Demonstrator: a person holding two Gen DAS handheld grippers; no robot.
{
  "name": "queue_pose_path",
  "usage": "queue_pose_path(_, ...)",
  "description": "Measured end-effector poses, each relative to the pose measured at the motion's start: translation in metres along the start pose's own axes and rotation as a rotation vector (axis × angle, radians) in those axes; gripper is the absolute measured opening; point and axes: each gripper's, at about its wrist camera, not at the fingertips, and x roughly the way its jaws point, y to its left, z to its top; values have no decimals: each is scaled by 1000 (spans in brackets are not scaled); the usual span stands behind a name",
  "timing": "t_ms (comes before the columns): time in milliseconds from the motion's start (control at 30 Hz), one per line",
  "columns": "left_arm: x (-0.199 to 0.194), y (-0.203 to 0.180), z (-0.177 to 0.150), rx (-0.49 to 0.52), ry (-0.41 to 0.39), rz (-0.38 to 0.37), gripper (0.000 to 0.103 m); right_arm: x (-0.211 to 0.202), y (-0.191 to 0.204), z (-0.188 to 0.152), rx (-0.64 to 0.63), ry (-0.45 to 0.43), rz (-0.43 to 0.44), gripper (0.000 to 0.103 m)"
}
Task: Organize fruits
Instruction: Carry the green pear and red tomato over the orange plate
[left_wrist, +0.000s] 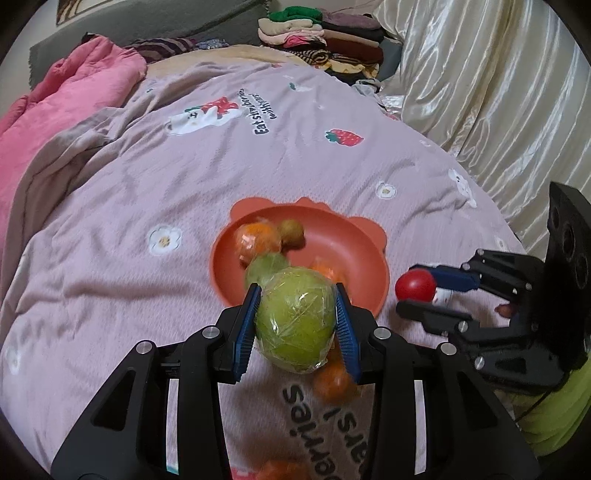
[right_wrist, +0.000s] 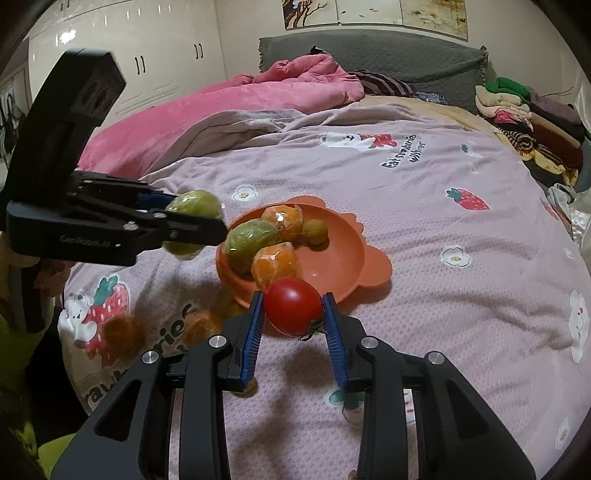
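Bedspread (left_wrist: 184, 177) carries orange bowl (left_wrist: 354, 254) holding wrapped fruits; left gripper (left_wrist: 297, 299) clamps wrapped green fruit (left_wrist: 295, 325) above bowl's near rim; right gripper (right_wrist: 293, 301) clamps red tomato (right_wrist: 293, 310) just beside bowl; two wrapped oranges (right_wrist: 201, 325) lie loose on bedspread.

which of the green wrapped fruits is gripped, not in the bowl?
The larger green fruit, clamped between the left gripper fingers, short of the orange bowl. The other green one lies inside the bowl beside the wrapped oranges.
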Motion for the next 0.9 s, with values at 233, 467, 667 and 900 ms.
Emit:
queue_pose_path(233,22,4,24,-8,27,5,31,8,-2,3,1,1,10,31)
queue_pose_path(467,42,6,36,-12,61,-13,31,15,-1,4,2,4,31,31)
queue_pose_path(667,54,6,44,-9,79,-32,31,21,1,6,-5,10,32,31)
queue_pose_path(900,66,6,51,-6,96,-25,31,26,1,9,-19,17,15,31)
